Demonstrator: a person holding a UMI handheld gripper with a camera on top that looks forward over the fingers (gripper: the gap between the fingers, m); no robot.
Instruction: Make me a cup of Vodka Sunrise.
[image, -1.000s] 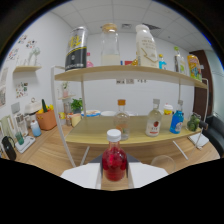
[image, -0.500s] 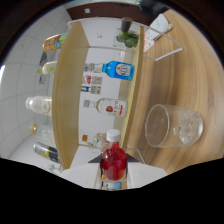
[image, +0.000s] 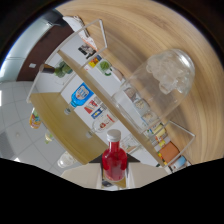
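We've got the gripper (image: 114, 181) pinching the red syrup bottle (image: 114, 161) at mid-body, tipped hard over. Glass w/ ice (image: 170, 75) sits on the table (image: 125, 30), well beyond the fingers. Bottle's prob slick, light; keep hold below the neck.

Wooden shelf unit (image: 60, 120), wooden tabletop (image: 150, 30), clear acrylic stand (image: 95, 30)

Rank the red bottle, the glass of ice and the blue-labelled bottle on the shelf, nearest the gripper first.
1. Red bottle: clamped between the fingers.
2. Glass of ice: ahead, on the wooden table.
3. Blue-labelled bottle: farther, on the shelf.
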